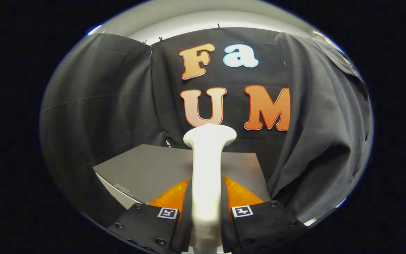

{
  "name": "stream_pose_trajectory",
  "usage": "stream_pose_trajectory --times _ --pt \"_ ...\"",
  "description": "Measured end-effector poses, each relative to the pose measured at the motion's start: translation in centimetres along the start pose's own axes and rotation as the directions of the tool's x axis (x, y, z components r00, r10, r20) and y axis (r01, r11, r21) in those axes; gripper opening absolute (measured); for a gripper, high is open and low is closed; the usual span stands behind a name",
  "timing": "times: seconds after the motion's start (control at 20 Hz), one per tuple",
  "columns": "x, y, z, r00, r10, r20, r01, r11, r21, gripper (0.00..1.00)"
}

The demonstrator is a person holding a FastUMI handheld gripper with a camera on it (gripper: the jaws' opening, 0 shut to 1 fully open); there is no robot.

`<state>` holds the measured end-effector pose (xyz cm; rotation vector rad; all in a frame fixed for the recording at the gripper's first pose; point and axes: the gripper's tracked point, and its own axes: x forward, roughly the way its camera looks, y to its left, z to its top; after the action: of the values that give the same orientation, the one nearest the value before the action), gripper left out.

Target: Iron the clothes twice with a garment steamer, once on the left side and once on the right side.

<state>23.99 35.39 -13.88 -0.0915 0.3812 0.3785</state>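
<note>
I've got the hand-held gripper (206, 211) clamped on the steamer (207, 169), upright above the counter (146, 169), its head left of the hanging shirt (323, 116) and not touching, so both passes look undone.

Grey worktop (153, 169) is sitting just beyond the jaws, running from about 10 o'clock across to 2 o'clock of them. Surface is showing bare grey, with the near edge at 10 o'clock catching light; corner detail there is too blurred to tell.
</note>
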Motion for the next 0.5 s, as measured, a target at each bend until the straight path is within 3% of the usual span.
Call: stream_pose_trajectory --times 0.35,0.5 --pt "-8.6 -1.2 3.1 0.992 0.028 0.125 -0.030 0.999 0.014 0.41" --pt "-12.0 -3.0 4.0 0.985 0.001 0.175 -0.003 1.000 0.007 0.41"
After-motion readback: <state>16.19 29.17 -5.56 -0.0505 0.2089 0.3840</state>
